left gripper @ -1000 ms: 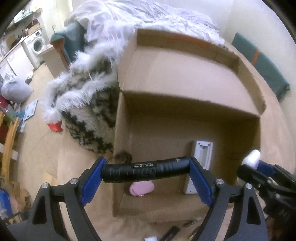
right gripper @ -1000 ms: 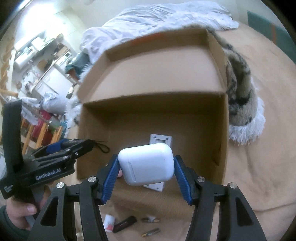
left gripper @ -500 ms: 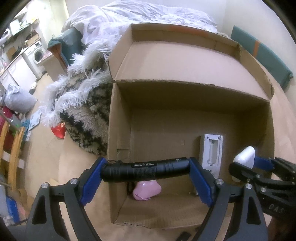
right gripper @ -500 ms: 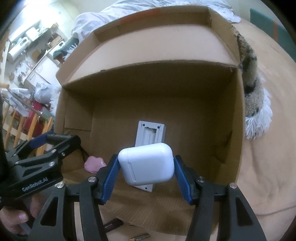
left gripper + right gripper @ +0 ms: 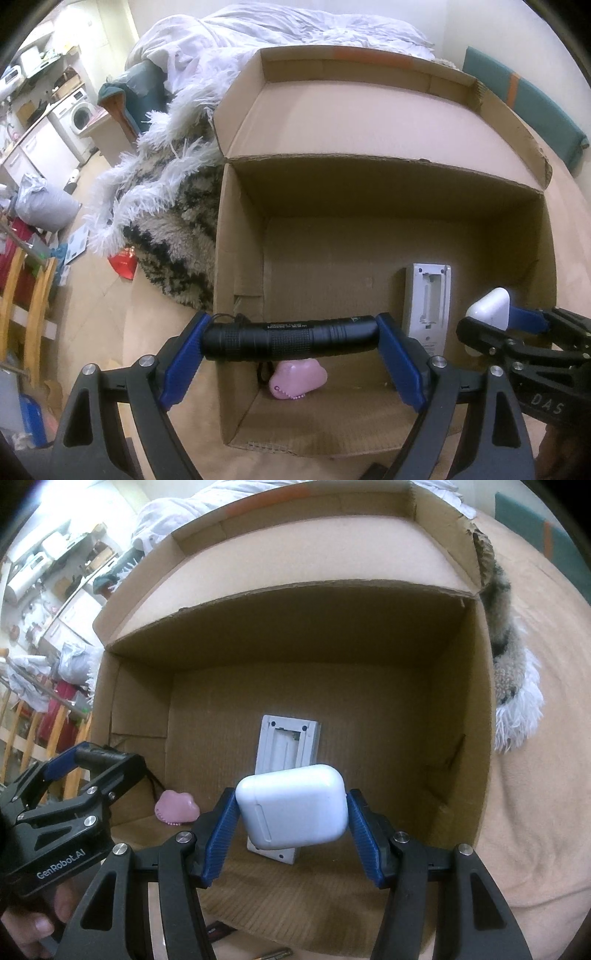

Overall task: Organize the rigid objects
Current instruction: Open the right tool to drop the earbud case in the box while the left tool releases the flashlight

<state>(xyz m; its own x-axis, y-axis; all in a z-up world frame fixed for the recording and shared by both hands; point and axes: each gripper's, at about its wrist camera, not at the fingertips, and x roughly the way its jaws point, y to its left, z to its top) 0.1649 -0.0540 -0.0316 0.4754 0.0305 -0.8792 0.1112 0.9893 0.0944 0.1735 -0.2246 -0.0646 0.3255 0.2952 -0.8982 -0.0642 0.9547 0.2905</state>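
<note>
your left claw point(image 5: 290, 338) is clamped on a black torch point(image 5: 290, 338), held crosswise above the box's point(image 5: 369, 206) near left corner. your right claw point(image 5: 291, 812) grips a white case point(image 5: 291, 806) over the box's near middle. below them, on the box floor, a pink comb point(image 5: 298, 378) lies near the left wall and a grey remote point(image 5: 286, 747), back side up, lies mid-floor. beyond the box, a shaggy throw point(image 5: 166, 206) and a duvet point(image 5: 295, 29) sit on the bed.
</note>
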